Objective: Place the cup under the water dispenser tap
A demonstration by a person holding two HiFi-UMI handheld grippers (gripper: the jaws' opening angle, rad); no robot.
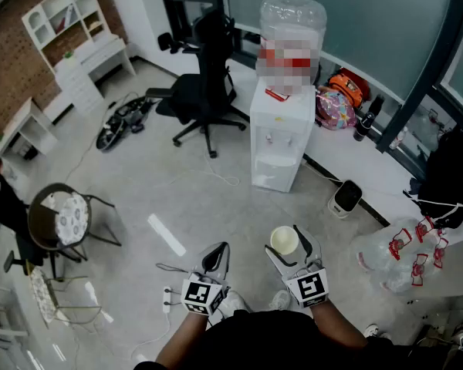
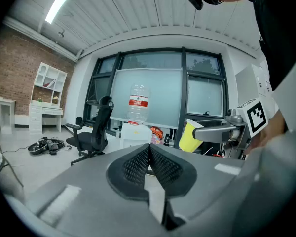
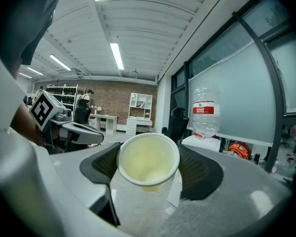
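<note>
**Head view.**
- Left gripper [image 1: 218,251]: held low at the bottom of the frame, jaws drawn together, nothing in them.
- Right gripper [image 1: 289,248]: just beside the left one, jaws clasping a pale yellow paper cup [image 1: 283,238], mouth upward, carried above the grey floor [image 1: 177,183].
- White water dispenser [image 1: 278,137]: stands by the glass wall, clear bottle [image 1: 293,14] upturned on top. The cup is well apart from it, not under its tap.
- Black office chair [image 1: 204,91]: to the left of the dispenser.
- Round chair with a patterned cushion [image 1: 62,213]: far left.
- Colourful backpack [image 1: 336,108]: on the ledge to the right of the dispenser.

**Left gripper view.**
- Both mesh pads meet at their tips; nothing is between them.
- The right gripper shows at the right with the yellow cup in its jaws.
- Dispenser, bottle and office chair stand ahead in the distance.

**Right gripper view.**
- The cup sits between the two pads, each pressing one side of it, with its open mouth facing the camera. The inside looks empty.
- The left gripper shows at the left.
- The bottle rises to the right, beyond the cup.
</note>
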